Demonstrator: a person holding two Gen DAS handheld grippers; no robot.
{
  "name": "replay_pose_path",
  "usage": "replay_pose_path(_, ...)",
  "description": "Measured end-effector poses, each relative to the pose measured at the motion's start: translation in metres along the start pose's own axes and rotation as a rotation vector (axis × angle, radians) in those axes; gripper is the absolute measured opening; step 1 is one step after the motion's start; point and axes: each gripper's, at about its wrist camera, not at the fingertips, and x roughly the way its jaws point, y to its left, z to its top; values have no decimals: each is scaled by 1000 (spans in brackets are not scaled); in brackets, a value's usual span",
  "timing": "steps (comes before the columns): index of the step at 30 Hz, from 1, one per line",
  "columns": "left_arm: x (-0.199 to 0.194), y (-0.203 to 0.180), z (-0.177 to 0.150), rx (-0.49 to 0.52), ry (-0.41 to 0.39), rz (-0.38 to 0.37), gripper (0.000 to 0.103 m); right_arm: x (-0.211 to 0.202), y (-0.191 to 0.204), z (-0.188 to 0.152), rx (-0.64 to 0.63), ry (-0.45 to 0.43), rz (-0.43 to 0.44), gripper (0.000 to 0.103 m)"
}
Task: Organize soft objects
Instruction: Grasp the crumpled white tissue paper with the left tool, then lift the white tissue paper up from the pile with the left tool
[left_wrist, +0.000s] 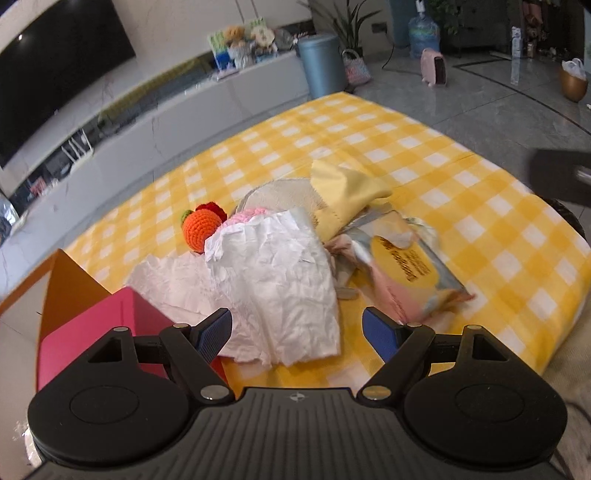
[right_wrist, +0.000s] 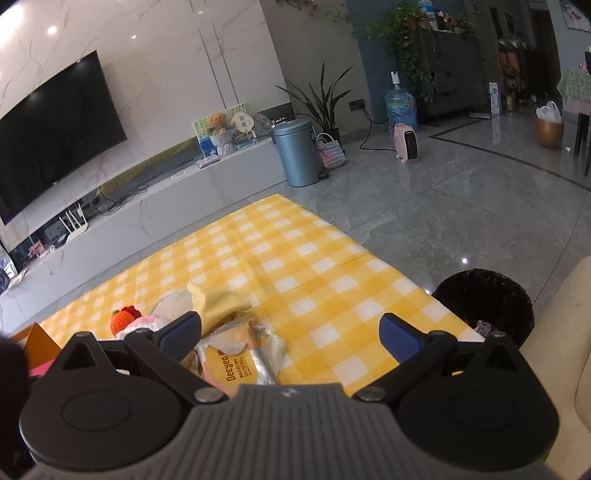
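The left gripper (left_wrist: 297, 330) hangs with its blue pads spread wide and nothing between them, just above the near edge of a crumpled white tissue (left_wrist: 273, 291) on the yellow checked cloth (left_wrist: 424, 155); the tissue overlaps a heap near the cloth's near-left corner: an orange crochet fruit (left_wrist: 201, 227), a pink crochet piece (left_wrist: 243, 215), a pale yellow cloth (left_wrist: 347, 195) and a wet-wipes packet (left_wrist: 410, 275); a pink box (left_wrist: 96, 332) stands at the near-left corner; the right gripper (right_wrist: 291, 334) is likewise wide apart and empty, held over the packet (right_wrist: 231, 363); a black bin (right_wrist: 485, 306) sits off the cloth's right edge.
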Motion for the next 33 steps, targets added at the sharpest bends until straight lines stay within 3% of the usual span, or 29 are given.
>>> replay_pose_path(7, 35, 2, 17, 46, 81, 102, 94, 7, 0, 0, 14, 21, 17, 101)
replay_pose_path(13, 55, 1, 23, 85, 125, 110, 94, 11, -2, -2, 28, 33, 25, 101)
replay_pose_path(19, 65, 8, 27, 22, 161, 63, 86, 11, -5, -2, 48, 37, 40, 101)
replay_pose_path(22, 62, 11, 25, 47, 150, 42, 79, 13, -7, -3, 56, 51, 41, 101)
replay_pose_path(24, 60, 13, 23, 60, 153, 24, 59, 15, -8, -3, 63, 59, 41, 101)
replay_pose_path(28, 54, 13, 22, 88, 146, 7, 38, 16, -8, -3, 63, 65, 44, 101)
replay_pose_path(29, 51, 13, 21, 92, 145, -9, 28, 16, -8, -3, 63, 66, 45, 101)
replay_pose_path(33, 31, 18, 10, 97, 124, -29, 19, 18, -8, -3, 65, 72, 44, 100)
